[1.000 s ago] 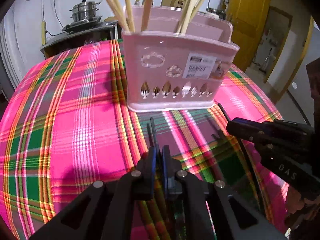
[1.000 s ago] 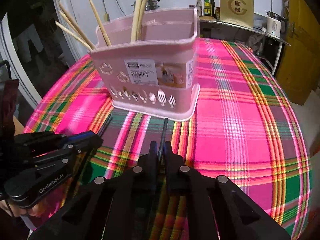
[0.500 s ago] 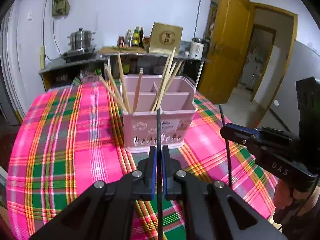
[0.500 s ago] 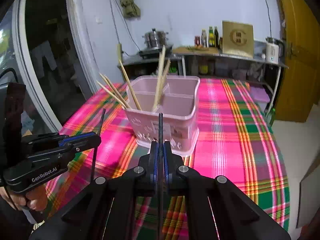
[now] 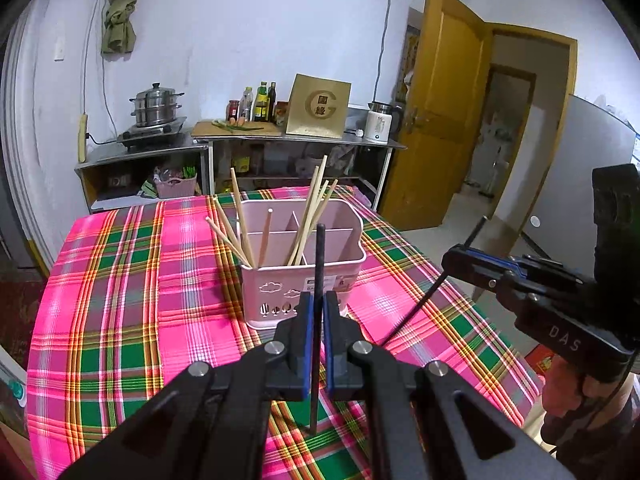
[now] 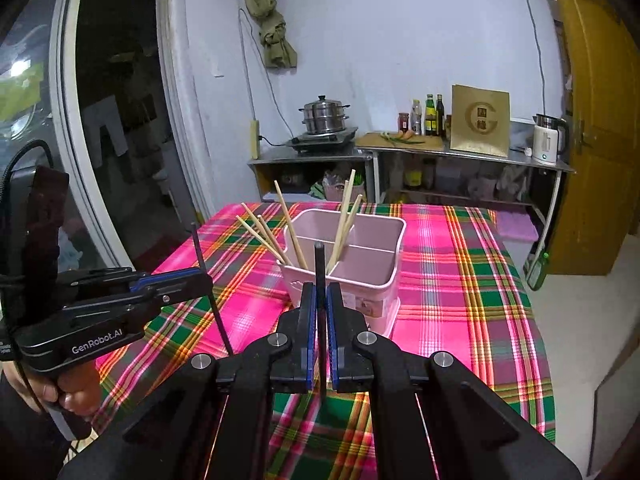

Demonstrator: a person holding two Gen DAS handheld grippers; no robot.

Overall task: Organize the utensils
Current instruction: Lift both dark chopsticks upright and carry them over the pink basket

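Now black chopstick point(image 5: 319, 280) upright between left claw point(image 5: 316, 312) pads

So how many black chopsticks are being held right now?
2: one black chopstick clamped upright in the left gripper, the other chopstick in the right gripper. None visible elsewhere.

The left gripper point(image 5: 316, 308) and the right gripper point(image 6: 320, 296), side by side, are each clamped on a black chopstick above the pink holder point(image 5: 304, 276).
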